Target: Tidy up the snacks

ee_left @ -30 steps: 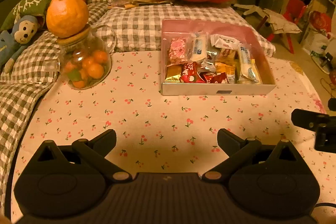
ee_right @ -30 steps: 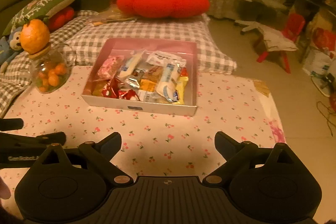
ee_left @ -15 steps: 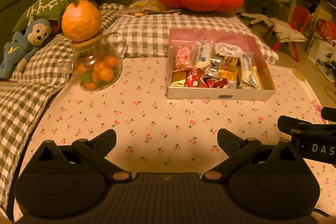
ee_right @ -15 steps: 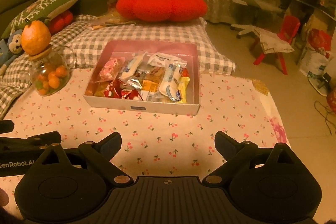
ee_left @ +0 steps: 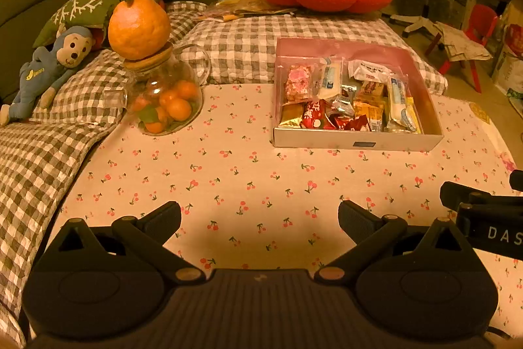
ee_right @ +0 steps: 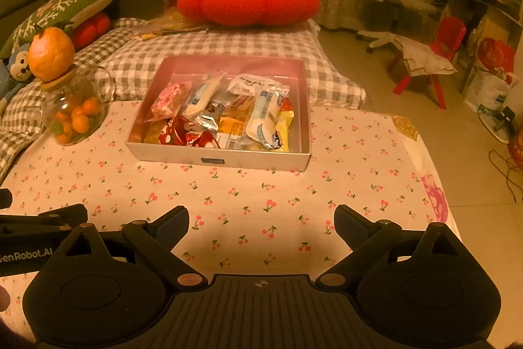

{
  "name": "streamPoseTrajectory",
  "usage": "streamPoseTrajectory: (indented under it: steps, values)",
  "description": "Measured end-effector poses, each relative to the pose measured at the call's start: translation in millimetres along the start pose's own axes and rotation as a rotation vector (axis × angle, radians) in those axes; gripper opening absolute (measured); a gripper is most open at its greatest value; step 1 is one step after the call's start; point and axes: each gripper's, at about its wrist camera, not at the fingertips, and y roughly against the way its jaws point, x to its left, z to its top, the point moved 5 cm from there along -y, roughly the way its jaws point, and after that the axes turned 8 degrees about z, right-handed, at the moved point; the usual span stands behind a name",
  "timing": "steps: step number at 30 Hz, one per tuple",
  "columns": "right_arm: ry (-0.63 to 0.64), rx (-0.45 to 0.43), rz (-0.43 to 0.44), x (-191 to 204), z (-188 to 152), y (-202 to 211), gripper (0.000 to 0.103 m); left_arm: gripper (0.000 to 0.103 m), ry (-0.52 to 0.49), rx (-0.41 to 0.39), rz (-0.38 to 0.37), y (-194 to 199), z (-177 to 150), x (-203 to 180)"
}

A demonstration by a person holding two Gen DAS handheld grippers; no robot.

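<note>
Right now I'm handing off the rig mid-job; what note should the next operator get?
Left gripper: open, empty, hovering over the cherry-print tablecloth.
Right gripper: open, empty, level with the left.
Snacks: all heaped loose in the pink box, ahead of both grippers.
Glass jar of oranges stands left of the box.
Done: nothing visibly sorted.
Left: pick and arrange every snack.
</note>
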Motion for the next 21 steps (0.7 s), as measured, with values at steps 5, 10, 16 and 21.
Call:
streamPoseTrajectory:
  steps: [5, 10, 16, 21]
  values:
    - [0.001, 0.002, 0.001, 0.8, -0.7, -0.2, 0.097, 0.103, 0.000, 0.010, -0.013, 0.0, -0.6, -1.2]
    - [0.001, 0.006, 0.003, 2.8, -2.8, -0.8, 0.097, 0.103, -0.002, 0.011, -0.015, 0.6, -1.4, -2.0]
    - [0.000, 0.005, 0.002, 3.0, -3.1, -1.2, 0.097, 0.103, -0.002, 0.011, -0.014, 0.3, -0.9, -1.6]
    - [-0.004, 0.003, 0.003, 3.1, -2.3, -0.1, 0.097, 0.103, -0.006, 0.014, -0.011, 0.1, -0.9, -1.6]
